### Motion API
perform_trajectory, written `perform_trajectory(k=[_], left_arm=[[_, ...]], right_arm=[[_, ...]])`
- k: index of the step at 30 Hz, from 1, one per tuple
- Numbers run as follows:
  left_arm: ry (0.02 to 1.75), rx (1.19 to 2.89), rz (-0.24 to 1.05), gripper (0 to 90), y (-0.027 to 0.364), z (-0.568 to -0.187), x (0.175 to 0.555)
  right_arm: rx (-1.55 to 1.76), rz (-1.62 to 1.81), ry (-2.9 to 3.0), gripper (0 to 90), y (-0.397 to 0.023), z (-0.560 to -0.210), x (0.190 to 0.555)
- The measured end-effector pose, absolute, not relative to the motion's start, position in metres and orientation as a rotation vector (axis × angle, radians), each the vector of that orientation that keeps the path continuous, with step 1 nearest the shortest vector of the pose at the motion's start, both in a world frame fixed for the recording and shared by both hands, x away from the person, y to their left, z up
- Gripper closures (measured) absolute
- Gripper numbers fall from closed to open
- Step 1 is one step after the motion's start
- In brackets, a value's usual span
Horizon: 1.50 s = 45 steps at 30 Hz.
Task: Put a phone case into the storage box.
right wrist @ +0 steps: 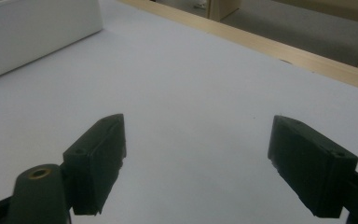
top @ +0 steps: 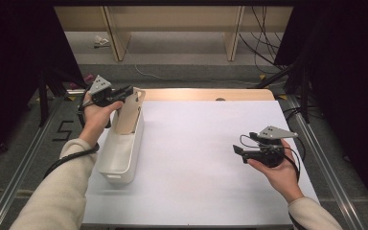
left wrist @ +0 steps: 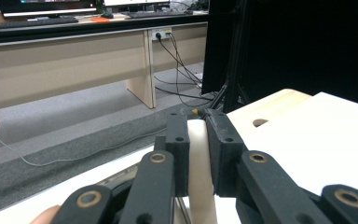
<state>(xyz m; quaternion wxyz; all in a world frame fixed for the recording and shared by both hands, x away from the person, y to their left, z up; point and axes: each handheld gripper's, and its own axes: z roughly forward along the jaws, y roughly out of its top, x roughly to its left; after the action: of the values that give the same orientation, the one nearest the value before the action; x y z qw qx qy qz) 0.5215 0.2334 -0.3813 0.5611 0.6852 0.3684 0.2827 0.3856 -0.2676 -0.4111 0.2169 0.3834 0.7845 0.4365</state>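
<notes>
left tongs [top: 124, 92] around board [top: 127, 115], in bin [top: 120, 158]

Clamped between the left gripper [top: 124, 92] jaws: a thin board [top: 128, 115], upright, lower end down in the bin [top: 120, 163]. Below those jaws, the bin, lengthwise along the left edge of the table [top: 196, 158]. Well apart to the right, the right gripper [top: 239, 152], jaws spread over bare tabletop, bin wall [right wrist: 32, 32] ahead and left of them.

Grey carpet floor [top: 182, 50], pale wooden desks [left wrist: 65, 65], trailing cables [left wrist: 177, 60], black curtains [top: 345, 72].
</notes>
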Motion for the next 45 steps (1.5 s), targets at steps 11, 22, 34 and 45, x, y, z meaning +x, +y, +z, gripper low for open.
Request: perform_trajectory(k=[11, 22, 34, 45], left_arm=[[0.876, 1.640, 0.687, 79.4, 0.235, -0.391, 0.523], [0.890, 1.684, 0.729, 78.4, 0.239, -0.392, 0.523], [0.901, 1.746, 0.766, 77.2, 0.247, -0.397, 0.522], [0.915, 1.774, 0.762, 76.2, 0.255, -0.402, 0.523]], right_arm=[[1.060, 1.208, 2.177, 20.1, -0.267, -0.411, 0.386], [1.058, 1.208, 2.183, 19.9, -0.267, -0.412, 0.386], [1.055, 1.206, 2.186, 19.9, -0.266, -0.412, 0.386], [1.055, 1.204, 2.187, 19.9, -0.265, -0.413, 0.386]])
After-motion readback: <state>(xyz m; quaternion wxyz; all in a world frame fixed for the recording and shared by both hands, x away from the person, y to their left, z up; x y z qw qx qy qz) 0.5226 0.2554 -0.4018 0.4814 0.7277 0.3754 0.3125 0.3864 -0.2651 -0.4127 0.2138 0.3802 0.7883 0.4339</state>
